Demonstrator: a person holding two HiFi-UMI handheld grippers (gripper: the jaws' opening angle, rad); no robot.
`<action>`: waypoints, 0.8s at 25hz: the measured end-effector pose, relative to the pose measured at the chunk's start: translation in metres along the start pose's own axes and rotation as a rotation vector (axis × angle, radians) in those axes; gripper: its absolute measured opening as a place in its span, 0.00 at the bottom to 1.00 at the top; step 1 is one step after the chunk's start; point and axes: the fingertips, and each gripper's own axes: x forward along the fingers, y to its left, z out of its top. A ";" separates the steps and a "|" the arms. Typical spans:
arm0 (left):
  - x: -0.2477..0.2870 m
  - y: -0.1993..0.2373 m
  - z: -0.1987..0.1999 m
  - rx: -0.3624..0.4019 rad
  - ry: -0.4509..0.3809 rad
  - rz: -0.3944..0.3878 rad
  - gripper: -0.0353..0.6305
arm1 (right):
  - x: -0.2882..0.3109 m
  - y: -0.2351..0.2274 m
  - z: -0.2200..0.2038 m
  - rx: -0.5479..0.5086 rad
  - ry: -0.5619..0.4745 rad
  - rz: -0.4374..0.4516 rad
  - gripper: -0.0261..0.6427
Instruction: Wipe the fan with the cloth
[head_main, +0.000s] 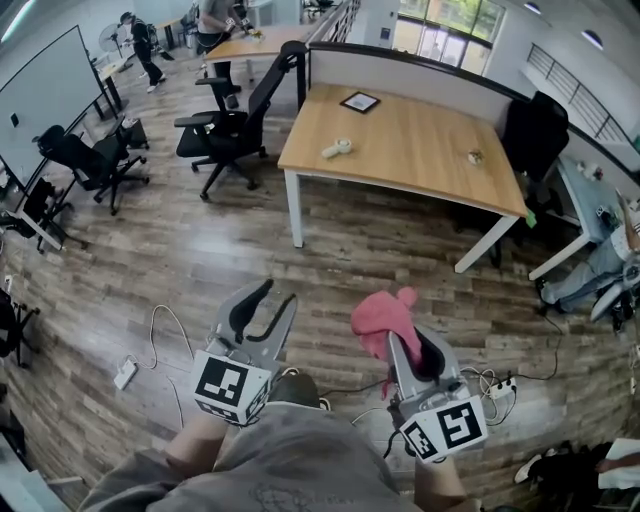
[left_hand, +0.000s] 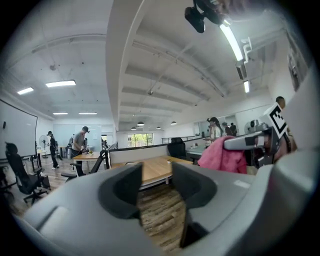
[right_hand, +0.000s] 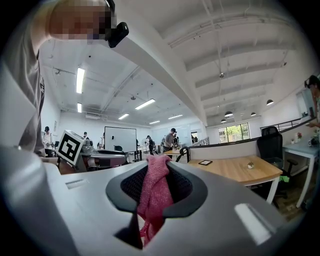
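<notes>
Wood-plank floor (head_main: 200, 250) fills the head view, and a long wooden desk (head_main: 420, 150) stands at twelve to one o'clock, well apart from us. Toward nine o'clock of its top lies a small pale thing that we take for the fan (head_main: 336, 148). Our right gripper (head_main: 412, 345), at five o'clock, has its jaws closed on the pink cloth (head_main: 380, 320), which bunches above the tips and trails below them. Our left gripper (head_main: 275, 298), at seven o'clock, has its jaws only slightly apart with nothing between them. We judge the step to be the approach: we should walk up to the desk, hold the pinch firm, widen the left jaws to steady the fan's handle, and lead with loose cloth rather than bare tips.
</notes>
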 end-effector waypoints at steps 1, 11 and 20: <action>0.004 0.000 0.000 0.013 0.004 0.010 0.44 | 0.000 -0.002 -0.001 -0.001 0.004 0.001 0.15; 0.047 0.016 0.000 0.023 -0.019 0.012 0.59 | 0.021 -0.036 -0.009 -0.021 0.032 -0.029 0.15; 0.117 0.060 -0.010 0.007 0.017 0.002 0.59 | 0.096 -0.081 -0.008 -0.014 0.055 -0.033 0.15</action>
